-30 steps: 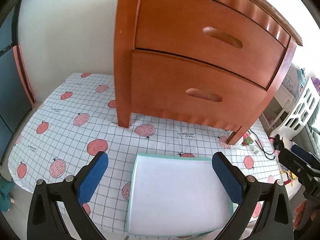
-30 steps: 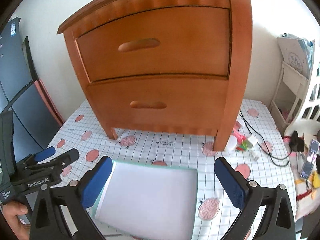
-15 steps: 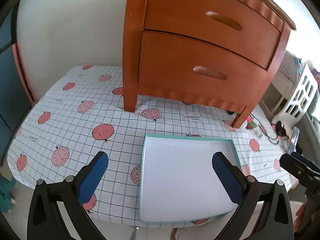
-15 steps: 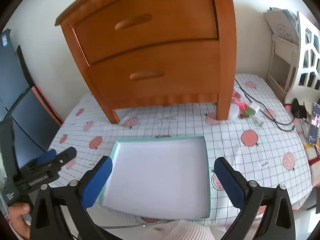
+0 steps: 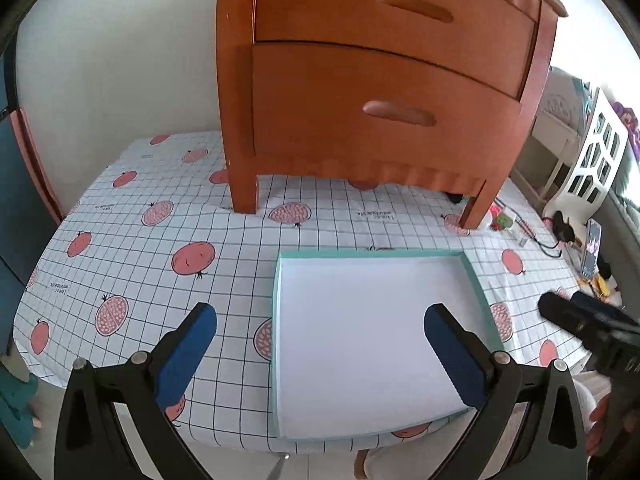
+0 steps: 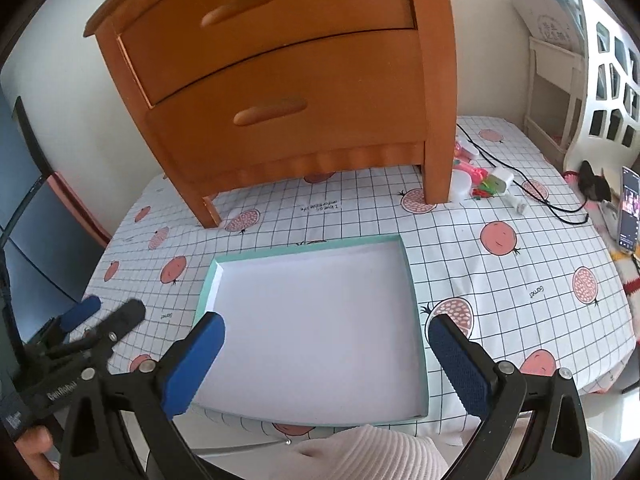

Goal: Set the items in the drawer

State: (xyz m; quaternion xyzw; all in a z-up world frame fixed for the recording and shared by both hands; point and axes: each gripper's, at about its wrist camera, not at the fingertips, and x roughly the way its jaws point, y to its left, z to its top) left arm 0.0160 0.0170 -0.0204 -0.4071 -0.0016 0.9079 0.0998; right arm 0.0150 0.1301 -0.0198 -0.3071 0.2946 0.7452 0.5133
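Note:
A wooden nightstand (image 5: pixel 380 92) (image 6: pixel 288 80) stands at the back of the table, both of its drawers closed. In front of it lies a shallow white tray with a teal rim (image 5: pixel 276 320) (image 6: pixel 418 320), with nothing in it. My left gripper (image 5: pixel 320 356) is open above the tray's near left part, holding nothing. My right gripper (image 6: pixel 326 360) is open above the tray's near edge, also holding nothing. The right gripper (image 5: pixel 580 324) shows at the right edge of the left wrist view; the left gripper (image 6: pixel 104 316) shows at the lower left of the right wrist view.
A checked tablecloth with red fruit prints (image 5: pixel 160 248) (image 6: pixel 500 272) covers the table. Small colourful items, a white charger (image 6: pixel 502 178) and a black cable (image 6: pixel 552 204) lie right of the nightstand. A phone (image 6: pixel 628 212) sits at the far right. A person's knitted sleeve (image 6: pixel 360 456) is below.
Both grippers have drawn back and risen from the nightstand; more of the tray and the table's front edge now show. Both stay open.

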